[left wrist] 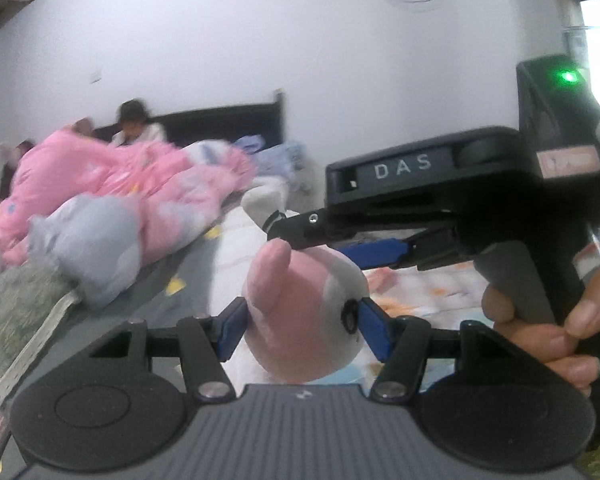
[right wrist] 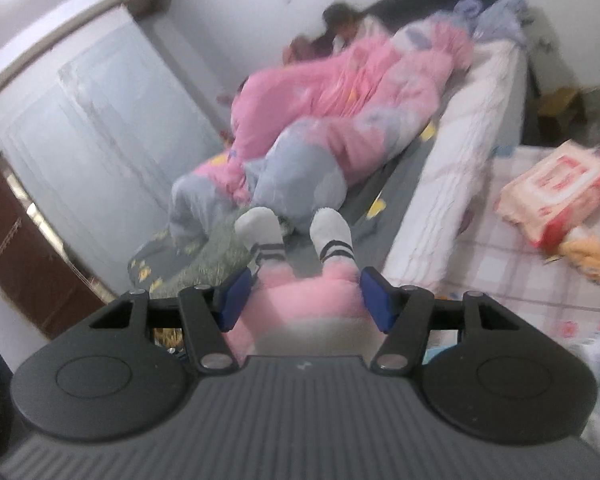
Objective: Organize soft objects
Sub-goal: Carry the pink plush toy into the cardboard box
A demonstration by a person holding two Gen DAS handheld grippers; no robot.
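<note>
Left wrist view: the left gripper (left wrist: 302, 326) clamps the plush toy's (left wrist: 300, 312) pink-and-white head between its blue pads. The right gripper (right wrist: 306, 296) grips the same toy's pink body (right wrist: 300, 304), legs dangling above the bed (right wrist: 440, 216).

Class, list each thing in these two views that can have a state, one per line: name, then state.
Pink and white plush toy: held off the bed by both grippers.
Left gripper: shut on the toy's head.
Right gripper: shut on the toy's pink body, its striped white feet pointing away.
Pink quilted blanket: crumpled on the bed.
Red and white plastic pack: lying flat.
</note>
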